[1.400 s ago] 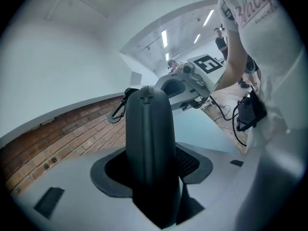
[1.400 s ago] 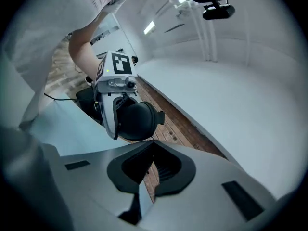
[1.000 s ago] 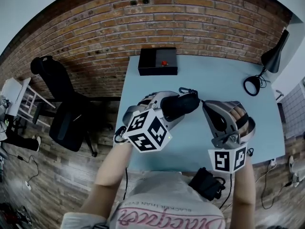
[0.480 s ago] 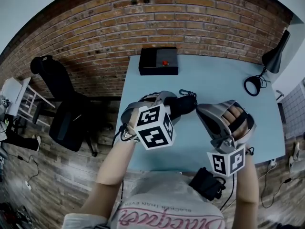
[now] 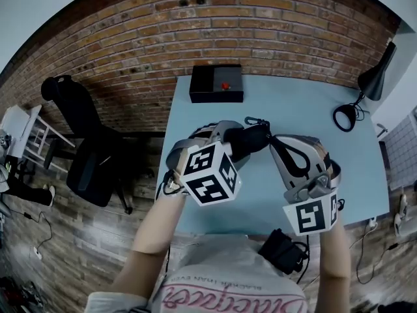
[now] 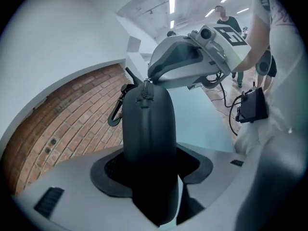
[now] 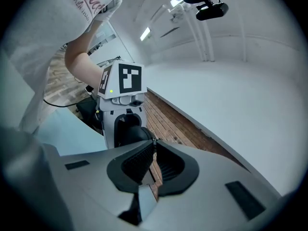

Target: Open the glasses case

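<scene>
A black zipped glasses case (image 5: 249, 142) hangs above the light blue table (image 5: 306, 103), and my left gripper (image 5: 233, 146) is shut on its body. In the left gripper view the case (image 6: 149, 129) stands between the pads, zipper facing up, with a carabiner (image 6: 115, 113) at its far left end. My right gripper (image 5: 272, 138) meets the case's far end from the right. Its jaws are shut on the small zipper pull (image 6: 146, 84). In the right gripper view the right gripper (image 7: 153, 141) pinches at the case's end (image 7: 131, 134).
A black box with a red button (image 5: 216, 83) sits at the table's far edge. A black desk lamp (image 5: 373, 78) stands at the far right. A black office chair (image 5: 85, 142) is left of the table, against the brick wall. A black device (image 5: 283, 250) hangs at the person's waist.
The right gripper has rolled about its own axis while staying at the case's end. The left gripper tilted slightly with the case. Both grips are unchanged.
</scene>
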### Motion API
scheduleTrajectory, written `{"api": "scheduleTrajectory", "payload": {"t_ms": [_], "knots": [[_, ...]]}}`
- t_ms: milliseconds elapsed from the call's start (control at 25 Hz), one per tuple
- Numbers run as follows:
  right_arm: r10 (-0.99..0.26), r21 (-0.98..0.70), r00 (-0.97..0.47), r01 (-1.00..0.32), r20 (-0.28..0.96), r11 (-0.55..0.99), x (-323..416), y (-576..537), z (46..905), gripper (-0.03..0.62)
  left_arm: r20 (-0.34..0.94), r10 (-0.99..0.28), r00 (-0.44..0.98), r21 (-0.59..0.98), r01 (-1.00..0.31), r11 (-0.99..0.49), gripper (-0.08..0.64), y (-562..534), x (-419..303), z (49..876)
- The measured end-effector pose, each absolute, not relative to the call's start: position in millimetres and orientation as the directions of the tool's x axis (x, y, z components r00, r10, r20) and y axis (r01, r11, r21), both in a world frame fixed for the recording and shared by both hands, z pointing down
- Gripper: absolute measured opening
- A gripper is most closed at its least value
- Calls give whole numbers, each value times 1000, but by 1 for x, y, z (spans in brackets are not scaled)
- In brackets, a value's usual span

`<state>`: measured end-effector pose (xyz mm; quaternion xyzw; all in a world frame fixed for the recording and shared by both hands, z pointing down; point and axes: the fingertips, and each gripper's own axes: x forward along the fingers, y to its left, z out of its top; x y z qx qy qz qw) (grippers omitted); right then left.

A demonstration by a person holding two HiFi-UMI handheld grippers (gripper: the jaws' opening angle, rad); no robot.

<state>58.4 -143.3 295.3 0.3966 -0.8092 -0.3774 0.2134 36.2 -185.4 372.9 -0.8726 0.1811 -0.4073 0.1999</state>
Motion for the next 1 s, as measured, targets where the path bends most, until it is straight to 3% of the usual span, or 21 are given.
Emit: {"api": "scheduleTrajectory", "payload": {"t_ms": [320,640,840,1000], "knots": [[-803,840,-577,-354,150,412,58,-147,310,20,685,-505,525,-544,-93,-834,255,-185,27,382],[-832,987,-531,67,160,147,50,-137,324,17,756,-524,391,-561,-25,-828,255,-188,19,397],[-816,984,-550,131,176,124,38,-133,326,18,762,-539,360,-578,0,-816,255,-187,20,402],[-803,984,-568,102,179,147,30,-132,326,18,764,-529,369,-566,-9,-824,255,-186,21,405]]}}
